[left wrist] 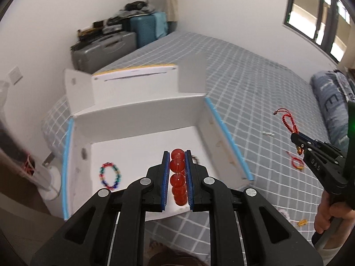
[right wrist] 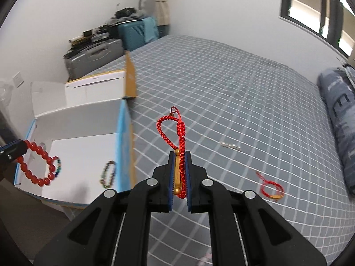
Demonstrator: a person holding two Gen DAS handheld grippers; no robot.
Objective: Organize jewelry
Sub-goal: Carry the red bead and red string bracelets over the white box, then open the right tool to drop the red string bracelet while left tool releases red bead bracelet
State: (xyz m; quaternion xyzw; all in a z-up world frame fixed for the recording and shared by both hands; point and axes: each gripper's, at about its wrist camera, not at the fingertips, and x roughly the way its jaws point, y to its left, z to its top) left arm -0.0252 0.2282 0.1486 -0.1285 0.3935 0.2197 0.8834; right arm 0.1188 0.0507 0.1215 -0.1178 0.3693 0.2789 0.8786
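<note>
The red bead bracelet (left wrist: 178,177) has smooth, shiny, see-through beads, like glass. The red cord bracelet (right wrist: 180,150) is rough woven string with shiny gold metal bits. The white box (left wrist: 142,113) looks like matt cardboard with blue tape on its edges. The bed sheet (right wrist: 221,93) is soft cloth with a checked print. Both grippers are matt black plastic with blue pads (left wrist: 165,177) and round silver metal pins.

Left tongs (left wrist: 177,155) pinched nearly shut, angled downward, right tongs (right wrist: 179,155) likewise clamped and tilted down — a bare hand (left wrist: 328,215) gripping the right handle
</note>
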